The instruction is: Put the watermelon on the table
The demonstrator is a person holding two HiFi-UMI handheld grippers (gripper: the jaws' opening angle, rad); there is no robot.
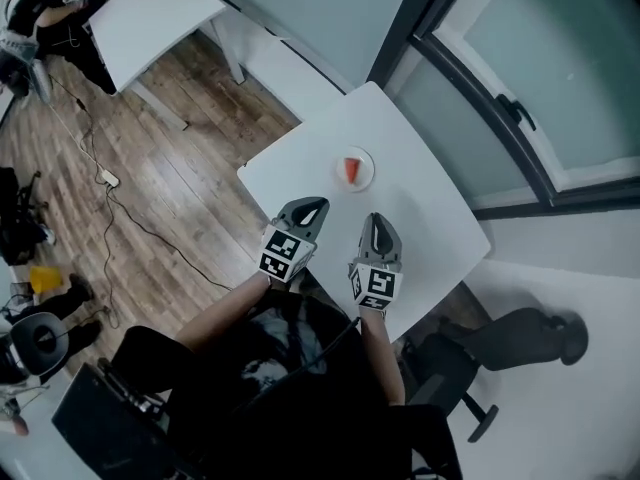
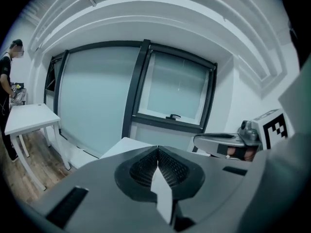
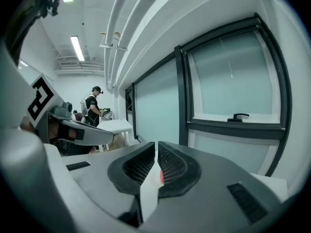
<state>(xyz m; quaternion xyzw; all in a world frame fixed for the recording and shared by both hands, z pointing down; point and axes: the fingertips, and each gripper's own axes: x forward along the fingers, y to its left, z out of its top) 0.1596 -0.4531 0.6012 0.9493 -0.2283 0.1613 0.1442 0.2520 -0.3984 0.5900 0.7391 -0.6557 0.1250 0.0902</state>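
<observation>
In the head view a red watermelon slice (image 1: 351, 170) lies on a small white plate (image 1: 368, 177) near the middle of the white table (image 1: 425, 183). Both grippers hover side by side over the table's near edge, short of the plate. My left gripper (image 1: 316, 205) has its jaws shut together with nothing in them (image 2: 158, 152). My right gripper (image 1: 374, 219) is closed to a thin slit (image 3: 156, 147) and holds nothing. A sliver of red, the watermelon (image 3: 161, 176), shows through that slit farther off. Each gripper view shows the other gripper beside it.
A window wall (image 1: 540, 78) runs along the table's far side. A black office chair (image 1: 510, 338) stands at the lower right. A second white table (image 1: 150, 18) with a person (image 1: 30, 18) beside it is at the upper left. Cables (image 1: 105, 180) trail across the wooden floor.
</observation>
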